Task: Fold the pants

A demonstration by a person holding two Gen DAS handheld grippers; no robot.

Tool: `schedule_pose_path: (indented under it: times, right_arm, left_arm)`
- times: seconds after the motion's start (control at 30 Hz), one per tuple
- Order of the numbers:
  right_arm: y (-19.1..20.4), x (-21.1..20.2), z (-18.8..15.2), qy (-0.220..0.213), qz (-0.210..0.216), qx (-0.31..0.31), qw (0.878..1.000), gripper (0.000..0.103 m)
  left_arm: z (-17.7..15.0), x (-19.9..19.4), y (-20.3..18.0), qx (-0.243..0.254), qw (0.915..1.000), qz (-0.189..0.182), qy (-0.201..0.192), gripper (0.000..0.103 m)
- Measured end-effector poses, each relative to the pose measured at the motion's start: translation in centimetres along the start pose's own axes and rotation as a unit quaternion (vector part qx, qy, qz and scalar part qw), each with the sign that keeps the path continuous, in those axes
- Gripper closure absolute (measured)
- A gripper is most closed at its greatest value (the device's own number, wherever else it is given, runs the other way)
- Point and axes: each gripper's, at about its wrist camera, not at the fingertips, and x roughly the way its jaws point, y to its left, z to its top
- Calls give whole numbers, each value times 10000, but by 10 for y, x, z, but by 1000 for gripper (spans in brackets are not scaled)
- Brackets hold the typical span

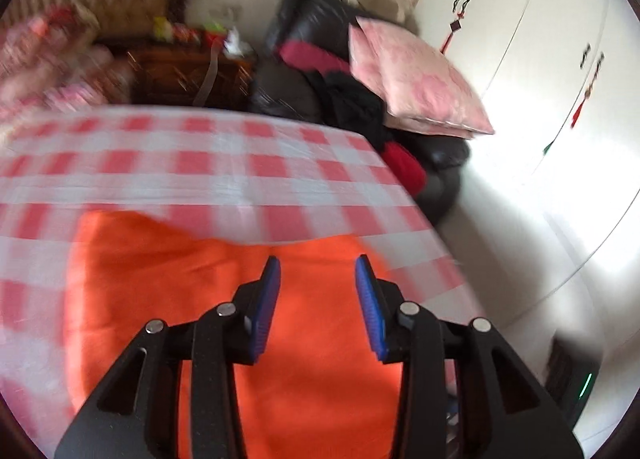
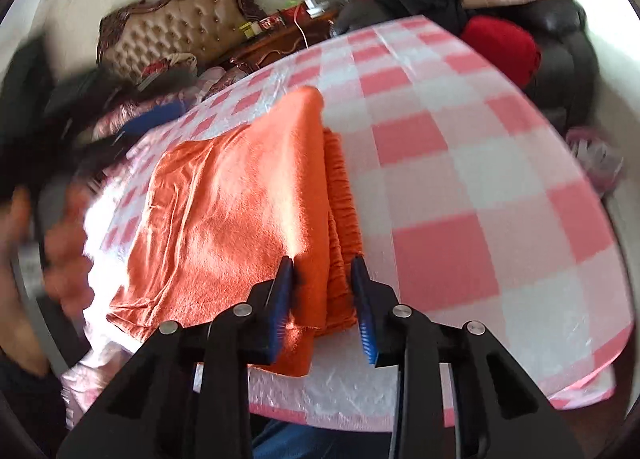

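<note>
The orange pants [image 2: 236,215] lie folded into a thick, roughly rectangular bundle on a bench [image 2: 460,163] covered with a pink-and-white checked cloth. In the right wrist view the bundle sits toward the near left part of the bench, its ribbed waistband edge running along the right side of the stack, and its near corner drooping a little over the bench edge.

The right tool [image 2: 323,291] points down at that near corner. Its blue-padded jaws straddle the layered edge: the left pad is against the fabric, while a narrow gap shows between the right pad and the ribbed band, so the jaws are partly apart and not clamped on the cloth from both sides.

The left tool [image 1: 318,287] hangs over the pants in its own view, which is smeared by blur. Its two blue pads stand clearly apart with only orange fabric seen beyond them, nothing pinched between.

At the left edge of the right wrist view, a blurred hand [image 2: 60,251] appears beside the bundle.

Beyond the bench stand a black leather armchair [image 1: 304,31] piled with dark and red clothing and a pink pillow [image 1: 412,79], a dark wooden nightstand [image 1: 180,75] with small items, and a tufted headboard [image 2: 176,31]. White wardrobe doors [image 1: 520,39] fill the right side of the left wrist view.
</note>
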Motion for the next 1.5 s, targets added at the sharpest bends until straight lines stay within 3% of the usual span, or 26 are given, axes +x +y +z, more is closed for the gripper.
schedule_pose_path:
  times: [0.07,0.2,0.27,0.33,0.43,0.53,0.77,0.93,1.0,1.13,1.27,1.4,1.5]
  right_arm:
    - [3,-1,0,-11,-51,-83,10000,73]
    - [22,-21,4,-309,-351,-459,9978,69]
    - [35,-31,8,-524,-374,-663,9957,68]
    - [54,-33,12,-636,-411,-1076,9913,68]
    - [72,-15,13,-508,-748,-1579,9833,69]
    - [57,13,9,-67,-1177,-1512,9814,69]
    - [54,8,16,-141,-1192,-1508,9813,68]
    - [77,1,71,-457,-914,-1517,9831,64]
    - [81,24,92,-243,-952,-1612,9820,64]
    - [60,72,106,363,-1451,-1531,9768,64]
    - [46,79,99,316,-1341,-1470,9795,61]
    - [44,78,92,171,-1353,-1511,9791,60]
    - [47,78,90,107,-1419,-1596,9769,60]
  left_arm:
    - [-27,-22,8,201,9994,222,-146,62]
    - [-77,-53,24,244,9986,450,140,63]
    - [-94,-60,27,220,9986,433,205,75]
    - [-105,-63,16,654,9968,420,193,78]
    - [-117,-51,11,854,9946,383,440,79]
    - [-128,-41,14,927,9920,492,705,79]
    - [-145,-39,14,1072,9917,633,335,78]
    - [-145,-38,15,1032,9926,572,276,77]
    - [-145,-38,13,1120,9914,614,272,77]
    - [-146,-38,9,1200,9901,674,277,77]
    - [-144,-40,10,1176,9903,662,338,77]
    - [-130,-69,22,814,9947,632,-37,77]
    - [-129,-82,61,99,9966,815,41,92]
